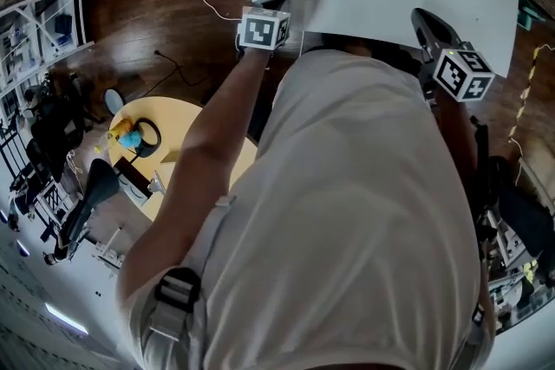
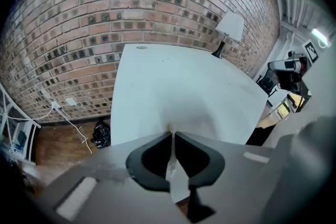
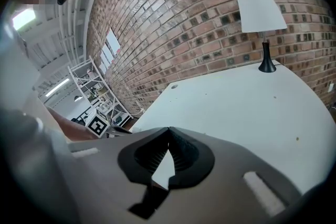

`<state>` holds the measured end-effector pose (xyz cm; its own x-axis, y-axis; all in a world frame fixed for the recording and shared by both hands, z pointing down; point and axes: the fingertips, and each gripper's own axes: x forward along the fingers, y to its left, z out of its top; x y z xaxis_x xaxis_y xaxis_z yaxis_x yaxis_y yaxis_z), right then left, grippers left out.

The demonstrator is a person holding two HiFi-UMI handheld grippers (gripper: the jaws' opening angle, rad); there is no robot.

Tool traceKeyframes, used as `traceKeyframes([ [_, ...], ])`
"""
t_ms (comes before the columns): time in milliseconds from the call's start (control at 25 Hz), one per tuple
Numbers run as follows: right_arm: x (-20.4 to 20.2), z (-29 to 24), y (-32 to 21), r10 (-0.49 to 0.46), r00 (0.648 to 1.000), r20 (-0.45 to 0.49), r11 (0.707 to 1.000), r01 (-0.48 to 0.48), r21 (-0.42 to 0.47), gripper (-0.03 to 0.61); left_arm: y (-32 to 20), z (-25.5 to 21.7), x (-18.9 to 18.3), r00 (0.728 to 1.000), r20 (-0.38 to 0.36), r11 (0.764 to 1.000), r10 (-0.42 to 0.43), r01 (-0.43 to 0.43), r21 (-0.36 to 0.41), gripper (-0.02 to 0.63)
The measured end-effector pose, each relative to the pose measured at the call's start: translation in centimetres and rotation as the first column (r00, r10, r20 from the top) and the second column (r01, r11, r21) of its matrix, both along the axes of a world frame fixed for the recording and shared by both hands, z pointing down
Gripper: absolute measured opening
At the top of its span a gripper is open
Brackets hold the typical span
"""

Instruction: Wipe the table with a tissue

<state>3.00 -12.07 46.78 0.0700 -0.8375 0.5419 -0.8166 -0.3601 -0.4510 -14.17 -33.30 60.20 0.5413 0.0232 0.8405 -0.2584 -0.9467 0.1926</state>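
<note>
Left gripper (image 2: 172, 135): clenched on tissue (image 2: 189, 115), spread ahead on table (image 2: 157, 71); pinch shown only by left gripper view. Right gripper (image 3: 167, 130): closed, empty.

Left tool (image 2: 172, 135) clamped, right tool (image 3: 168, 129) closed

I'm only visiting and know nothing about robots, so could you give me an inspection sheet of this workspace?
Surface: white table, with a small hole near its far edge.
Job's things: tissue, pinched in the left claw and lying on the table's near edge.
Clutter: lamp at the table's far side, by the wall.
Grippers: left claw shut on the tissue; right claw shut, with nothing in it.
Cables: white cable on the floor beside the table.
Surroundings: brick wall, wood floor, black bag, yellow round table, shelves.
</note>
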Motion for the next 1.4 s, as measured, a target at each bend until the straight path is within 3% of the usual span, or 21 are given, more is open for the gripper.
traceKeyframes([
  [200, 0.2, 0.0, 1.2, 0.046, 0.999, -0.005, 0.999, -0.046, -0.006, 0.007, 1.3, 0.0, 1.1, 1.0, -0.025, 1.0, 0.01, -0.009, 0.005, 0.023],
  [360, 0.3, -0.2, 2.0, 0.073, 0.997, -0.01, 0.997, -0.073, -0.001, 0.008, 4.2, 1.2, 2.8, 0.995, -0.004, 0.995, 0.1, -0.1, -0.02, 0.023],
  [600, -0.2, 0.0, 2.5, 0.098, 0.995, -0.007, 0.995, -0.098, 0.003, 0.008, 7.9, 1.2, 4.6, 0.971, 0.0, 0.97, 0.237, -0.237, -0.056, 0.023],
  [720, 0.3, 0.0, 2.7, 0.108, 0.994, -0.006, 0.994, -0.108, 0.012, 0.008, 9.4, 0.9, 5.5, 0.95, -0.029, 0.949, 0.311, -0.312, -0.035, 0.023],
  [840, 0.6, 0.1, 2.4, 0.104, 0.995, 0.002, 0.994, -0.104, 0.019, 0.008, 10.5, 0.7, 5.8, 0.938, -0.037, 0.936, 0.344, -0.346, -0.061, 0.023],
  [1400, 4.9, 1.3, 5.6, 0.027, 1.0, -0.003, 1.0, -0.027, -0.004, 0.008, 13.4, -3.8, 11.8, 0.96, -0.192, 0.971, 0.202, -0.221, -0.087, 0.023],
])
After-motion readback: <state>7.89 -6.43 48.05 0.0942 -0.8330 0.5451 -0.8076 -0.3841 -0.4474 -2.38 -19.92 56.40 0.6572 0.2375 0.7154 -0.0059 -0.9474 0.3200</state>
